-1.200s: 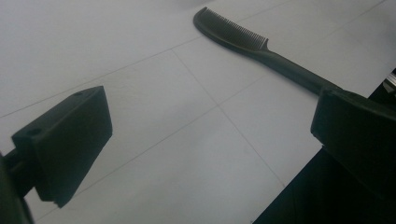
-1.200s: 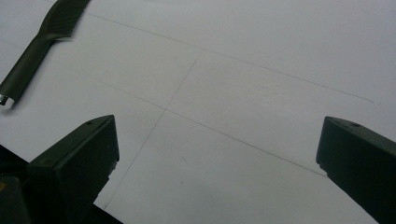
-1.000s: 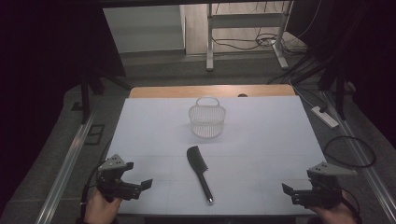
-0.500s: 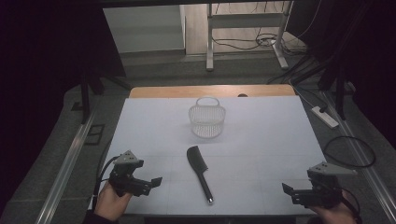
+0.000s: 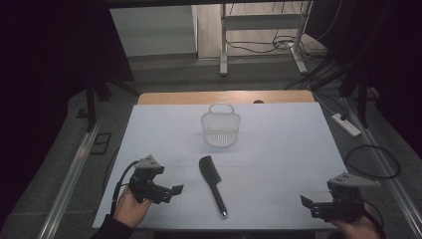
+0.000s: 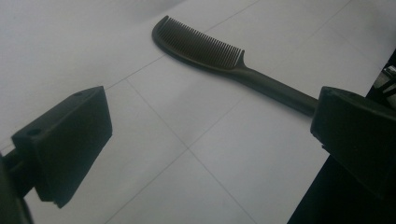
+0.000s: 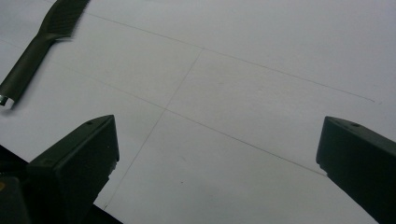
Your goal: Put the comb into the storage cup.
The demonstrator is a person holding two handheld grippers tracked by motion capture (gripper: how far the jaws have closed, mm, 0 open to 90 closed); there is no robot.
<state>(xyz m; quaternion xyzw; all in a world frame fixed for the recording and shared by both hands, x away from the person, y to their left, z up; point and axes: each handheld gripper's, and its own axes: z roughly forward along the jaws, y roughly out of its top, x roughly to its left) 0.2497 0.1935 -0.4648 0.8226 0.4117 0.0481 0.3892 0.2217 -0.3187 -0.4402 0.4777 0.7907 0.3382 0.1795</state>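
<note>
A black comb [image 5: 212, 181] lies flat on the white table [image 5: 278, 144], teeth end away from me, handle toward the front edge. Behind it stands a small white mesh basket [image 5: 221, 128] with a handle. My left gripper [image 5: 171, 191] hovers low at the front left, open, pointing at the comb [image 6: 224, 58], a short way left of it. At the front right corner my right gripper [image 5: 308, 205] is open over bare table, and the comb's handle [image 7: 28, 65] lies far to its left.
The table's front edge runs just below both hands. A wooden strip [image 5: 224, 97] borders the far edge. Metal rails [image 5: 74, 169] flank the table, and cables and a power strip [image 5: 347, 124] lie on the floor to the right.
My left gripper has moved in from the front left corner toward the comb. The right gripper has stayed almost in place. Comb and basket have not moved.
</note>
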